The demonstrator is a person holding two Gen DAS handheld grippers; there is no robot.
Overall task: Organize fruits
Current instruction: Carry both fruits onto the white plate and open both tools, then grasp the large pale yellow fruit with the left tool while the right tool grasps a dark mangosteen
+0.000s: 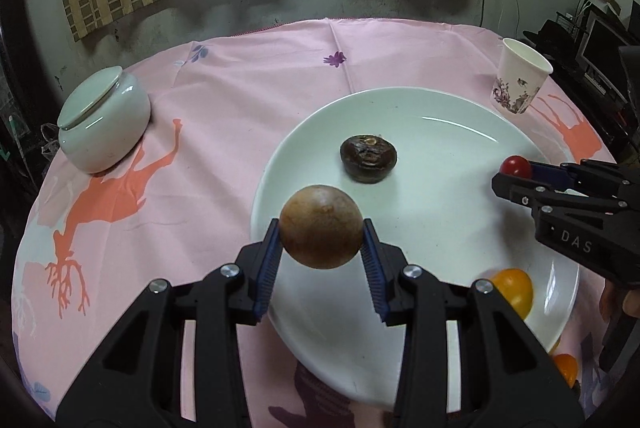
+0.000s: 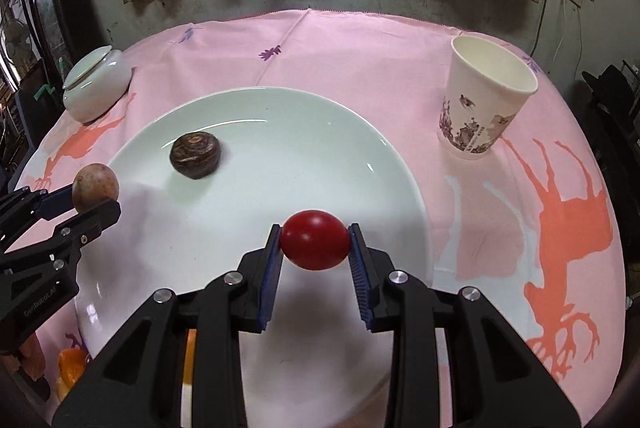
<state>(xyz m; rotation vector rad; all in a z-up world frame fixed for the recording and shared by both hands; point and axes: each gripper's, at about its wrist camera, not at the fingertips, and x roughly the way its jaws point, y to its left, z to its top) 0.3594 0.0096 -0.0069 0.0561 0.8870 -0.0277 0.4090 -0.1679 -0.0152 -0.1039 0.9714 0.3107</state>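
One dark fruit [image 1: 368, 159] is already sitting on the plate [image 1: 440, 108]; two more are arriving: left gripper [image 1: 322, 240] is clamping a brown round fruit [image 1: 321, 227] over the near-left rim, right gripper [image 2: 314, 246] is clamping a red tomato [image 2: 314, 239] above the plate. Yellow [image 1: 514, 290] and orange fruits [image 1: 566, 368] (near edge, partly hidden) are waiting, so roughly midway.

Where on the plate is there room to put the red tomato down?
The plate is bare between the dark fruit and its rim toward the cup. Below the red tomato is bare too. The near-left rim is crowded with orange fruits.
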